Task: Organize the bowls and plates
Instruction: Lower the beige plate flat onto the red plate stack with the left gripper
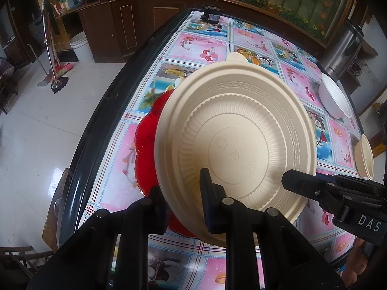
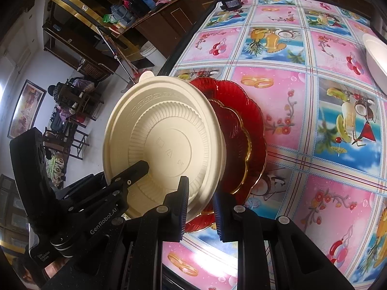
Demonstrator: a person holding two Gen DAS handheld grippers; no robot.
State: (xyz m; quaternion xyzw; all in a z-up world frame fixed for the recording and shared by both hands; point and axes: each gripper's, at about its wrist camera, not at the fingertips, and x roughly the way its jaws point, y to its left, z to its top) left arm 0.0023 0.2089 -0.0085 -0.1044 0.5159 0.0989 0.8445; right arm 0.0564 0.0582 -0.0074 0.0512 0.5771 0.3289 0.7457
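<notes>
From the left wrist view we see a white bowl [image 1: 335,99] and a small cream cup [image 1: 365,158] at the far right of the tabletop [image 1: 205,46], plus a steel urn [image 1: 343,46] beyond its edge; the cup and urn escape the right wrist view. That view instead reveals 2 red glass plates nested: a smaller gold-rimmed red plate [image 2: 235,145] lying in a larger scalloped red plate [image 2: 256,125].

The left hand-held gripper [image 1: 186,198] is clamped on the near rim of the cream plate [image 1: 237,145], 1 finger above, 1 below. The right hand-held gripper [image 2: 200,207] has its jaws slightly apart, straddling the cream plate's edge; whether they pinch it we cannot tell.

The cream plate is tilted above the red plates, its underside facing us: matte, molded, with radial ribbing, a key-pattern band and embossed characters. The tabletop wears a glossy floral oilcloth.
</notes>
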